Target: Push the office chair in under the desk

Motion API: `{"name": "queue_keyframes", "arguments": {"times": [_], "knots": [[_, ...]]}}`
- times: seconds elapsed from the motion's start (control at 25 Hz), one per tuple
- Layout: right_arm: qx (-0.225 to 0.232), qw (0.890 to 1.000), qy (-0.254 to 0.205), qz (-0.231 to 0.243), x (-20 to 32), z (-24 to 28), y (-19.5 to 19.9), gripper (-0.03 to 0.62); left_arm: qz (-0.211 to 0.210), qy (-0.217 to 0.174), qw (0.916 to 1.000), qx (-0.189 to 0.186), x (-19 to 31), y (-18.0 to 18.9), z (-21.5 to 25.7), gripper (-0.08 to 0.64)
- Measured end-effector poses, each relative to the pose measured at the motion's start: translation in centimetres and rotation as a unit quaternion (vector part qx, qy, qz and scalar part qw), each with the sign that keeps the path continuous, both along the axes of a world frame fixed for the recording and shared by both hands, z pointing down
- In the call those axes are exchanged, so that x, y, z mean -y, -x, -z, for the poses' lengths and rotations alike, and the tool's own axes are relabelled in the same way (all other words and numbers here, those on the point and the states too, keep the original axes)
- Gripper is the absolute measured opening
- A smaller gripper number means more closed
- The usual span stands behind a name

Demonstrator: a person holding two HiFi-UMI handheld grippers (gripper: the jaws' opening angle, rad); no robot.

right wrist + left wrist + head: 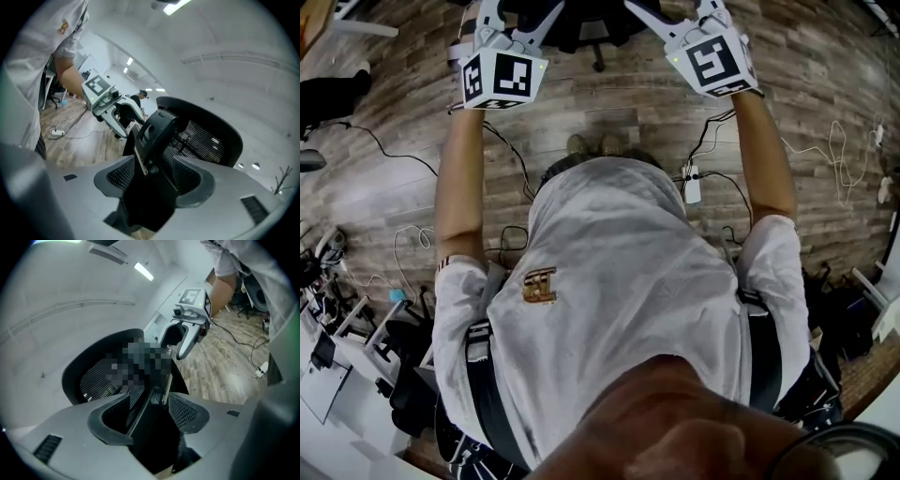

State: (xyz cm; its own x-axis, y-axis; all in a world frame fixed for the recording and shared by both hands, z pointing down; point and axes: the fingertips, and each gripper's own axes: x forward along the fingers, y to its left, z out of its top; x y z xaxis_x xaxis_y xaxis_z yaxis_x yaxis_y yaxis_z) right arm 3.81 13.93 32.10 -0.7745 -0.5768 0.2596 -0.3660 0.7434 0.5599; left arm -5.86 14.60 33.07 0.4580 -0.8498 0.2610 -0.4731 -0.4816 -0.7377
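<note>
Up close, facing the black office chair [201,136], standing on the wood floor [609,112] ahead of the person's shoes [591,145], at the top edge of the head view. Holding the left gripper [150,416] with jaws spread apart, a dark upright part of the chair standing between them, not clamped. Keeping the right gripper [152,180] likewise wide, a dark bracket of the chair filling its gap. Stretching both bare arms forward over the planks. Lying across the floor nearer the person: loose cables [384,150] and a white power strip [692,185].
</note>
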Motion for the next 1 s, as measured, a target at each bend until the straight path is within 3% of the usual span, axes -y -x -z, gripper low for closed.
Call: {"name": "queue_keyframes", "arguments": {"times": [0.12, 0.36, 0.52, 0.8, 1.0], "knots": [[-0.072, 0.996, -0.051, -0.012, 1.8, -1.4, -0.3, 0.244, 0.006, -0.007, 0.998, 0.063, 1.3, 0.3, -1.6, 0.292], [-0.188, 0.973, -0.132, -0.026, 4.8, -3.5, 0.1, 0.253, 0.023, -0.031, 0.9877, 0.152, 3.9, 0.8, -3.3, 0.327], [-0.227, 0.96, -0.162, -0.027, 6.1, -4.7, 0.4, 0.259, 0.034, -0.042, 0.9823, 0.179, 5.2, 1.0, -3.8, 0.337], [-0.264, 0.946, -0.184, -0.028, 7.8, -5.6, 0.4, 0.264, 0.038, -0.034, 0.9774, 0.205, 6.6, 1.3, -4.9, 0.342], [-0.297, 0.929, -0.217, -0.033, 9.2, -5.9, 0.4, 0.265, 0.045, -0.042, 0.9726, 0.224, 7.5, 1.3, -5.0, 0.342]]}}
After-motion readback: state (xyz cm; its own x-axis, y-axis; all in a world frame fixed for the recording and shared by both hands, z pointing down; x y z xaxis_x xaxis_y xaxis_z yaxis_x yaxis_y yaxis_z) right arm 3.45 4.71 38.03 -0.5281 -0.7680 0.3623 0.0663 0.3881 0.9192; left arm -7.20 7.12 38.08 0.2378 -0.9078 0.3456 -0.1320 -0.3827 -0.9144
